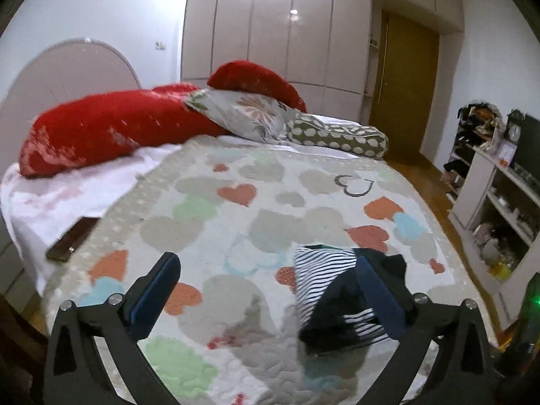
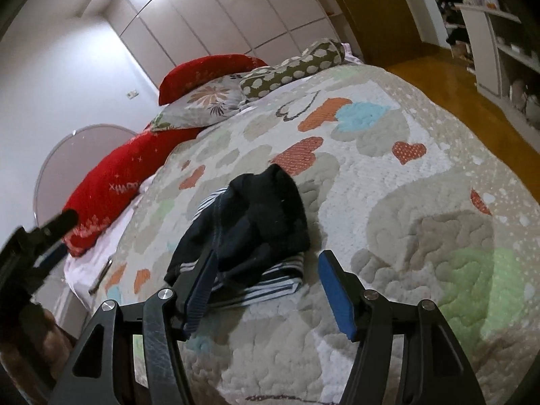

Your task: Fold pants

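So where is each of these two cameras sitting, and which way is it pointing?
Left wrist: rides the left gripper, facing up the bed toward the red pillows; its open fingers show.
Right wrist: rides the right gripper, tilted, facing the pants; its open fingers show, the left gripper at left.
Shared: pants, bed, red pillows, wardrobe.

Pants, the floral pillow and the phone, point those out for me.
pants (image 2: 266,216), right wrist view, on the dark bunched fabric on top.
floral pillow (image 1: 243,114), left wrist view, on its flower print.
phone (image 1: 72,238), left wrist view, on its dark face.
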{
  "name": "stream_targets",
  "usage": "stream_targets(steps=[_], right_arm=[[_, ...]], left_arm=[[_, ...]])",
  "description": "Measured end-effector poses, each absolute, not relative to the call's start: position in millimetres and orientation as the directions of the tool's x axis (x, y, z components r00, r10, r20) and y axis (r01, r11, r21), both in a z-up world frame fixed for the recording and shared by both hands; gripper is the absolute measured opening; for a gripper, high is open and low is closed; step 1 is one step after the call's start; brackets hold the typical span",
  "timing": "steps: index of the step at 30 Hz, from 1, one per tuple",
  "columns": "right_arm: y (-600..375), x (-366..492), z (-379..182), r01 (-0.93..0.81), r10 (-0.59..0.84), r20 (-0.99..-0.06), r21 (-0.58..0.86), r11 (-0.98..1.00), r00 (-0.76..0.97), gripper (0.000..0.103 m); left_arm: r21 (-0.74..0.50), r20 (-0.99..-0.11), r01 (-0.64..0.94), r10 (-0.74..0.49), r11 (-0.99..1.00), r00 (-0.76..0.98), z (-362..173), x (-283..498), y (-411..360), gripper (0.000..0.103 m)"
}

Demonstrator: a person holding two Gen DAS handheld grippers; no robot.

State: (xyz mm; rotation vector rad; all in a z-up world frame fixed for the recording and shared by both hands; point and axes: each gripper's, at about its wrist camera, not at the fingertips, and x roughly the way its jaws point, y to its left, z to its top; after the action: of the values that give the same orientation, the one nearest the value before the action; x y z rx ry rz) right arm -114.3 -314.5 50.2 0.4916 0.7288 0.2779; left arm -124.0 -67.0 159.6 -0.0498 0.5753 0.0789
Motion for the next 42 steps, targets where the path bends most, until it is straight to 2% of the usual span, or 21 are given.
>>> stream_targets(steps=[6, 10, 42], right_arm=[[-296.1, -121.0, 57.4, -0.103, 0.366, -0.588, 0.431, 0.896, 0.721, 0.070], [-292.9, -118.8, 51.8, -0.087, 0.360, -0.612, 0.429, 0.899, 0.704, 0.070], [-295.4, -117.6, 41.1, -0.033, 0.326, -0.665, 0.412, 0.910, 0.672, 0.070]], left_arm=[[-0.015, -0.621, -0.044, 0.025, 0.999, 0.783, 146.7, -123.1, -72.9, 0.103], [-0.001, -0.660, -0.011, 0.007, 1.000, 0.751, 134.0, -123.1, -80.0, 0.103], [-0.067, -0.740, 0.017, -0.061, 0.998, 0.669, 115.1, -115.2, -81.7, 0.103]])
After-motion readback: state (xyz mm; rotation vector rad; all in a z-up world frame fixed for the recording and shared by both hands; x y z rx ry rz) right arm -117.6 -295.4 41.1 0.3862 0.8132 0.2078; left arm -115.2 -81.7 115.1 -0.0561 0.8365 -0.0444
